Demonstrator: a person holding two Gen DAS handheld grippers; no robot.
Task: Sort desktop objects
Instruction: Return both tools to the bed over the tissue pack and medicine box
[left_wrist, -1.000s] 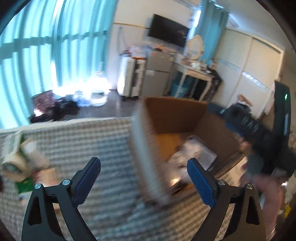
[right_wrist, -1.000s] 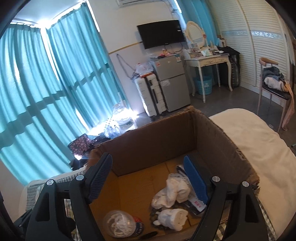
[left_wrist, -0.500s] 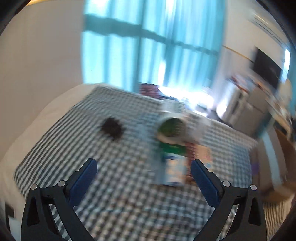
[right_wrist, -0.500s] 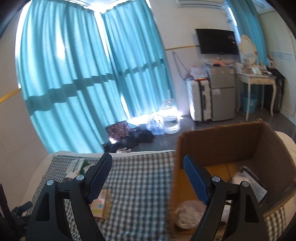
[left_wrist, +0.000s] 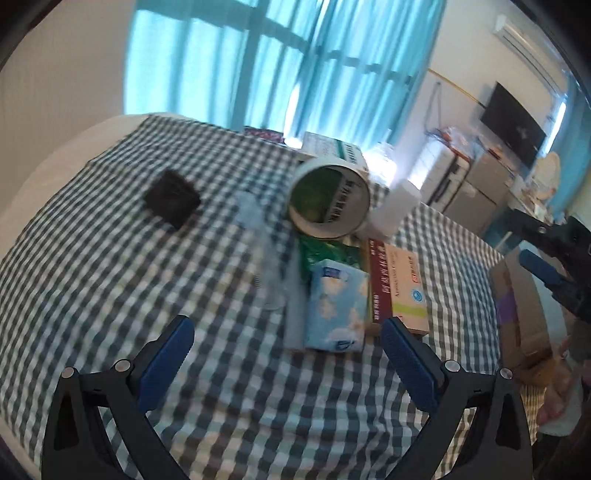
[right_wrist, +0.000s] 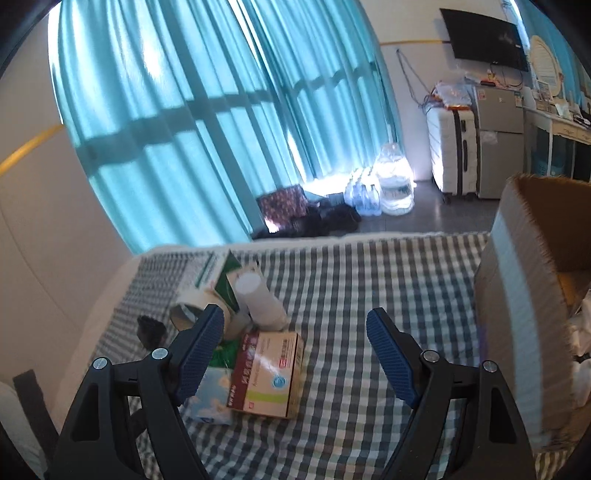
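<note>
A pile of small items lies on the checked cloth (left_wrist: 110, 295). It holds a blue tissue pack (left_wrist: 334, 306), a red-and-tan medicine box (left_wrist: 400, 291), a tape roll (left_wrist: 328, 199), a white bottle (left_wrist: 397, 212) and a green-and-white box (left_wrist: 332, 147). A black object (left_wrist: 171, 197) lies apart to the left. My left gripper (left_wrist: 286, 354) is open and empty, just short of the tissue pack. My right gripper (right_wrist: 295, 339) is open and empty, with the medicine box (right_wrist: 269, 373) low between its fingers and the white bottle (right_wrist: 258, 299) beyond.
An open cardboard box (right_wrist: 517, 325) stands on the cloth at the right, with white items inside. In the left wrist view its wall (left_wrist: 517, 306) shows beside my right gripper (left_wrist: 546, 273). Bare cloth lies between the pile and the box. Curtains, bottles and a suitcase stand beyond.
Both views have swung left from the cardboard box to the pile. My left gripper has dropped closer to the tissue pack. Both stay empty.
</note>
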